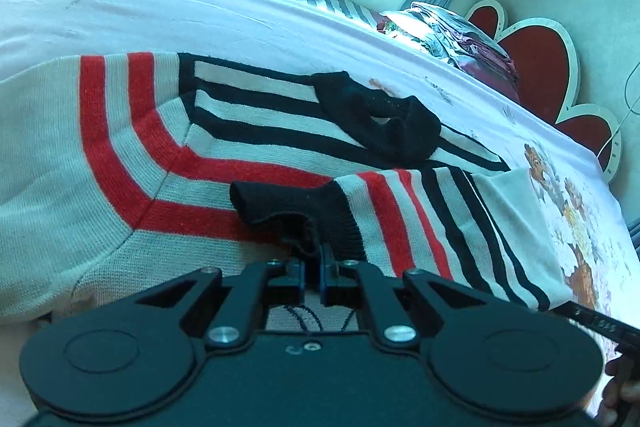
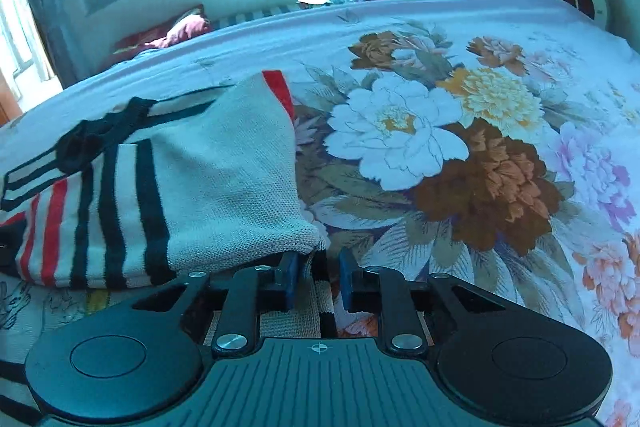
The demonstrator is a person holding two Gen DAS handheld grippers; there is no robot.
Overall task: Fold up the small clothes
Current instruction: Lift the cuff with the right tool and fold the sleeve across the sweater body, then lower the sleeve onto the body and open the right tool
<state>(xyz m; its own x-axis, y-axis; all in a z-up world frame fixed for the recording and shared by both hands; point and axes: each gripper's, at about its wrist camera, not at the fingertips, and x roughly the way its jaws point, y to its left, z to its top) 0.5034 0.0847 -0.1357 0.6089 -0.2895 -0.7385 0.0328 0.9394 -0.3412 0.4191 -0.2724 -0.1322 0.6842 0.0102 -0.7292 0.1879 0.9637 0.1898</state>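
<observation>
Cream knit sweater [image 1: 100,163] with red and navy stripes lies on the floral bed sheet [image 2: 440,147], a sleeve already folded across — left hand-held gripper [image 1: 313,259] pinches its black cuff [image 1: 288,211], right hand-held gripper [image 2: 316,277] part-spread around the hem corner, folding unfinished.

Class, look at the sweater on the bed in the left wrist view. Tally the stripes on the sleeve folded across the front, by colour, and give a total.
Red stripes: 2
Dark navy stripes: 3
Total: 5 stripes on the folded sleeve of the sweater. Its black cuff, not counted as a stripe, is pinched in the left gripper.
</observation>
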